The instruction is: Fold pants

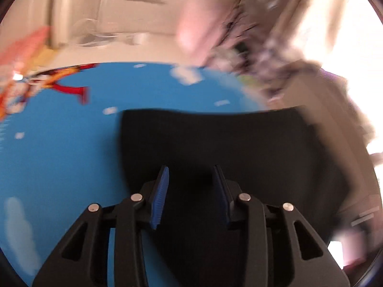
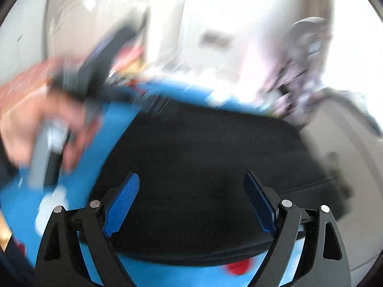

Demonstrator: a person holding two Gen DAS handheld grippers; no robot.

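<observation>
both claws hover parted and empty over black pants lying as a compact slab on a blue cartoon sheet: right gripper wide, left gripper narrower, likely poised for another fold. bare sheet lies left; blurred clutter crowds the far edge.

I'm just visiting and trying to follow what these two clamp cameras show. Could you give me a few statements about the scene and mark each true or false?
1. The pants are black. True.
2. They lie on a plain white sheet. False: the cover under them is bright blue with cartoon prints.
3. The right gripper has its fingers spread apart. True.
4. The left gripper is clamped on the pants. False: its fingers stand apart, gripping nothing.
5. A hand shows in the right camera's view. True.
</observation>
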